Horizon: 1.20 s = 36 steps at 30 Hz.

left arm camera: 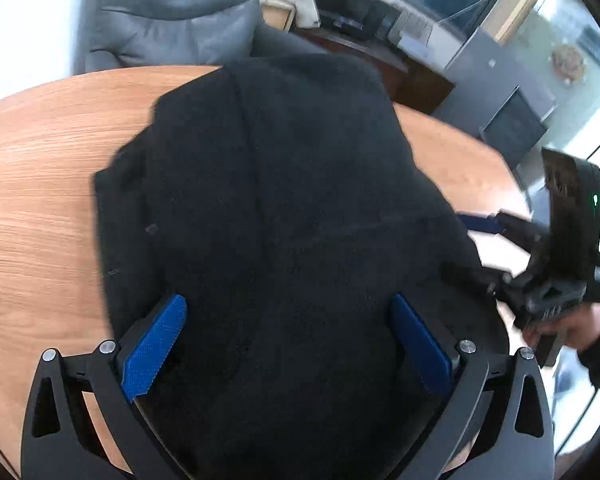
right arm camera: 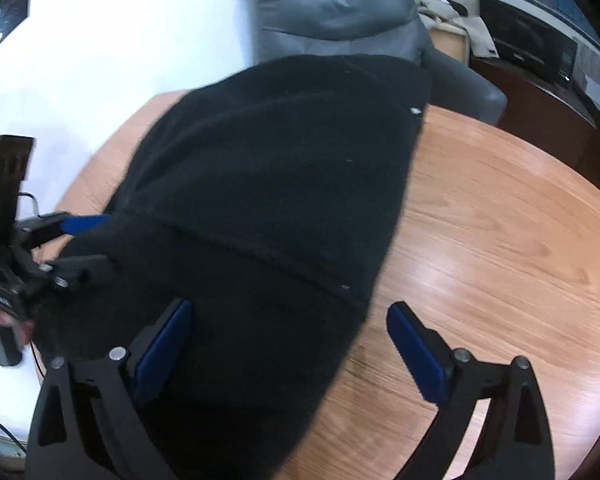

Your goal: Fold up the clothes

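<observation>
A black fleece garment [left arm camera: 276,208] lies spread on the round wooden table [left arm camera: 40,184]. My left gripper [left arm camera: 288,312] is open above the garment's near part, its blue pads [left arm camera: 156,344] wide apart. The right gripper [left arm camera: 484,248] shows at the garment's right edge in this view. In the right wrist view the garment [right arm camera: 268,200] covers the left half of the table [right arm camera: 500,220]. My right gripper [right arm camera: 290,320] is open over the garment's near right edge, one pad over cloth, one over wood. The left gripper [right arm camera: 84,240] shows at the garment's left edge.
A grey leather armchair [left arm camera: 172,8] stands behind the table, also in the right wrist view [right arm camera: 340,8]. A dark low cabinet [right arm camera: 540,88] with a screen stands at the back right. The table's far rim is close behind the garment.
</observation>
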{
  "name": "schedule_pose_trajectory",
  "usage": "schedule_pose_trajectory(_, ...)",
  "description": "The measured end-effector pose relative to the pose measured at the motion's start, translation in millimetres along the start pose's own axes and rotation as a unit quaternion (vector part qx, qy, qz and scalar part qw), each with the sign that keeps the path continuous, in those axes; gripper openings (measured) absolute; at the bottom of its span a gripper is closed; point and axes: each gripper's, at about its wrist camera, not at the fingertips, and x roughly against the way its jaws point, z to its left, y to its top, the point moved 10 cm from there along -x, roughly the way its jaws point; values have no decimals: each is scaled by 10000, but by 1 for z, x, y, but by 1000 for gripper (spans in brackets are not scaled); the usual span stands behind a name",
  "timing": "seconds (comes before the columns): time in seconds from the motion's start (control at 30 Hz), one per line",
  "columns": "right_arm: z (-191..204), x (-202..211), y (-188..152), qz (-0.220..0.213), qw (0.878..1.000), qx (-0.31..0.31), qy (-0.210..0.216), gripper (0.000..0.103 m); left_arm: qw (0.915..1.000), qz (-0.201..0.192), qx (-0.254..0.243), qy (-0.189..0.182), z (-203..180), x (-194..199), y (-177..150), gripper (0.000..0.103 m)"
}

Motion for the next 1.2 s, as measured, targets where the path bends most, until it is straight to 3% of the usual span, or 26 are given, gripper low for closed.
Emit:
schedule_pose_trajectory(0.1, -4, 8, 6, 103, 9999, -24, 12, 99, 9981, -232, 460, 333, 36, 20, 7, 103)
schedule_pose_trajectory(0.17, -4, 9, 10, 93, 9998, 165, 56, 99, 9972, -139, 672, 302, 52, 15, 4, 103)
schedule_pose_trajectory(0.33, -4, -25, 0, 570, 9887, -645, 1225, 100, 9955, 95, 923, -178, 60, -20, -8, 103)
schedule_pose_trajectory(0.43, 0, -46, -4, 648, 9847, -558, 1519, 103, 9920, 140, 1107, -595, 65, -33, -7, 103)
schedule_pose_trajectory(0.5, 4, -46, -2, 523, 9872, -404, 1449, 102, 9880, 207, 1226, -914, 62, -41, -9, 103)
schedule_pose_trajectory(0.53, 6, -46, -3, 478, 9886, -320, 1392, 98, 9876, 197, 1199, -991, 60, -43, -8, 103)
schedule_pose_trajectory(0.63, 14, -40, -6, 268, 9894, -338, 1384, 74, 9878, 185, 1073, -1117, 54, -48, -2, 103)
schedule_pose_trajectory(0.7, 25, -35, -6, 236, 9895, -284, 1395, 50, 9835, 237, 1134, -1388, 49, -47, 2, 102)
schedule_pose_trajectory(0.77, 46, -32, -6, 216, 9899, -78, 1398, 44, 9823, 202, 971, -1587, 42, -37, 7, 92)
schedule_pose_trajectory(0.87, 91, -22, 4, -79, 9878, 122, 1548, 41, 9887, 37, 650, -1348, 54, -5, 15, 82)
schedule_pose_trajectory(1.0, 152, -7, 36, -664, 9802, 311, 1842, 40, 9929, -428, 433, -1019, 89, 60, 34, 78)
schedule_pose_trajectory(1.2, 239, -19, 113, -1276, 9616, 593, 2358, 41, 9886, -1408, 372, -383, 174, 131, 86, 79)
